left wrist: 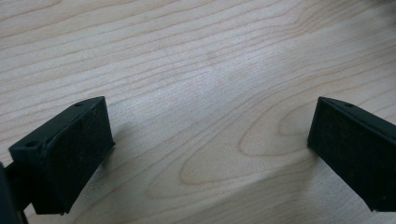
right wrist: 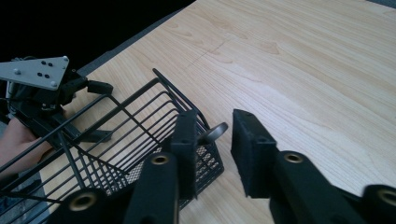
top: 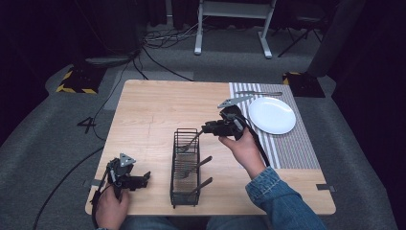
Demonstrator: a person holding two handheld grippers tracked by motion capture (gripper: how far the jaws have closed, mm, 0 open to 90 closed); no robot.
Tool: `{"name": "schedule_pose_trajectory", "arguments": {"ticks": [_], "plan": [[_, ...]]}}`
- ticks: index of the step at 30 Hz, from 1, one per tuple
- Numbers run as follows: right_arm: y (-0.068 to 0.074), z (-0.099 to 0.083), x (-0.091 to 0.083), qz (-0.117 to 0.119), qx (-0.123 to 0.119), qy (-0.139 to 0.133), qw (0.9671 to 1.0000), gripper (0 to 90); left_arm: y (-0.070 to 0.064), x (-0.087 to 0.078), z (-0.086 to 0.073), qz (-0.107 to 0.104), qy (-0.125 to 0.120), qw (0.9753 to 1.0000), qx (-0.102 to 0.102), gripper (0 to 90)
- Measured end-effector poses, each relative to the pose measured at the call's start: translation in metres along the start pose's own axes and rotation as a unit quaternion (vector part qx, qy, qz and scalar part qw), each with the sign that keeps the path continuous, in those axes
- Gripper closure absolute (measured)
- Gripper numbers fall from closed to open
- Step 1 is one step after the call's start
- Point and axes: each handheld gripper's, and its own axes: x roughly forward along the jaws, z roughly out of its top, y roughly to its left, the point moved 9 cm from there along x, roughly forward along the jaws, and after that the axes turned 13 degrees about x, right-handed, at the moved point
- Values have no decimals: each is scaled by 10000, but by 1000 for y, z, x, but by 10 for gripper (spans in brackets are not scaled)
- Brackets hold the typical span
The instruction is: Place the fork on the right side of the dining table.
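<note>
No legible text, label, brand or number is found on the desk (top: pixel 153 105) or anything upon it.

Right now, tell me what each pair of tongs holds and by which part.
Nothing is gripped. The right tongs stand open around the handle end of a fork in the wire basket; the left tongs are open over the table.

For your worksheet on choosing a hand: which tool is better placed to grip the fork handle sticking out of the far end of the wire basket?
The right tool. Its open jaws already flank the fork handle at the basket rim. The left tool rests open on bare table, away from it.
</note>
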Motion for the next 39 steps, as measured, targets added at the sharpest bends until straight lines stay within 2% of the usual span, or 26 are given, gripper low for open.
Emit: {"name": "schedule_pose_trajectory", "arguments": {"ticks": [4,11,22,31,39], "plan": [[2,1,0,3,-29,-25,10000,772,0,0,0,0,0,10000,0,1],[11,3,-6,331,20,-123,9994,866,0,0,0,0,1,10000,0,1],[25,6,-15,104,-351,-182,9992,869,0,0,0,1,0,10000,-1,1],[32,14,-35,104,-408,-379,9984,869,1,2,2,6,17,10000,-9,0],[32,20,-56,111,-467,-519,9975,869,1,3,3,24,15,10000,-9,0]]}}
